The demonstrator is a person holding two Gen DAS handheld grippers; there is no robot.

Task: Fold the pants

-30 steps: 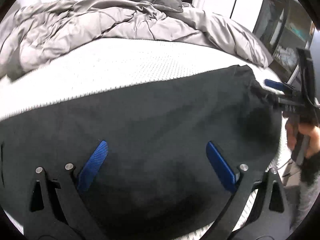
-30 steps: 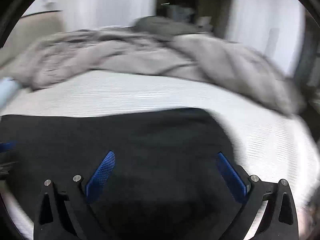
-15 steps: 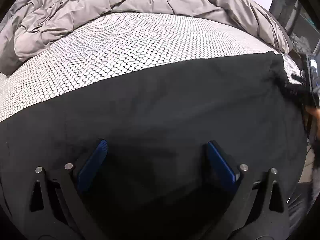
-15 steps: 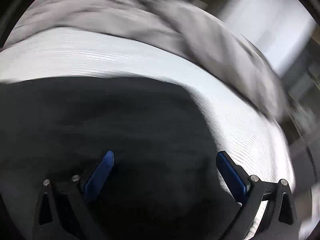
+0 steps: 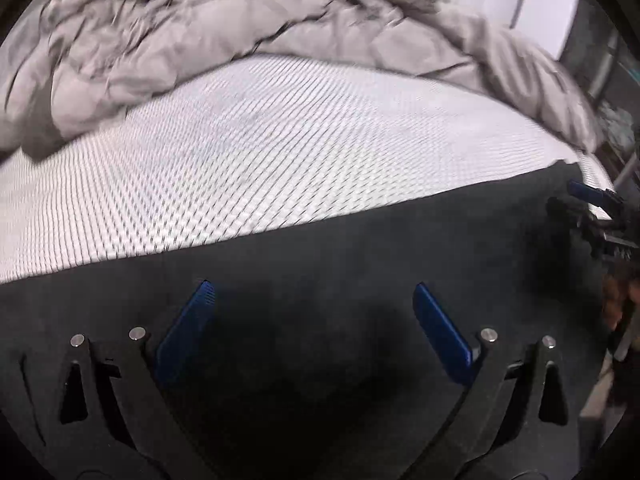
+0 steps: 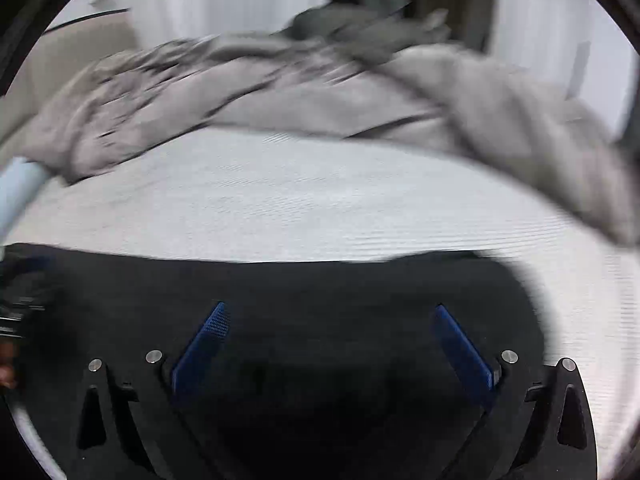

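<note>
Left claw: the left gripper (image 5: 310, 300), black-framed with blue ribbed pads (image 5: 186, 332), has its jaws spread wide and nothing between them; dark cloth lies directly below and ahead of it.
Right claw: the right gripper (image 6: 330, 322), of the same build, is also spread wide and empty, over the same cloth. From the left wrist view it shows at the far right edge (image 5: 592, 208), at the cloth's right end.
Task's thing: the black, matte, soft-woven pants (image 5: 360, 264) lie flat on the bed, under both claws and running crosswise in front of them.
Key relation: the long axis of the pants appears to run left to right across both views, one claw towards each end. The rounded right end (image 6: 516, 292) lies just right of the right claw, so the right hand is the nearer to that end; the left end runs out of view.
Far edge: just ahead of both claws the pants end in a fairly straight line against the sheet.
Bed surface: a white sheet with a fine honeycomb texture (image 5: 280, 140) stretches ahead, smooth and taut.
Beyond: a crumpled grey quilted duvet (image 5: 200, 40) is heaped well ahead.
Sharpness: both views are blurred, so seams and waistband cannot be made out.
</note>
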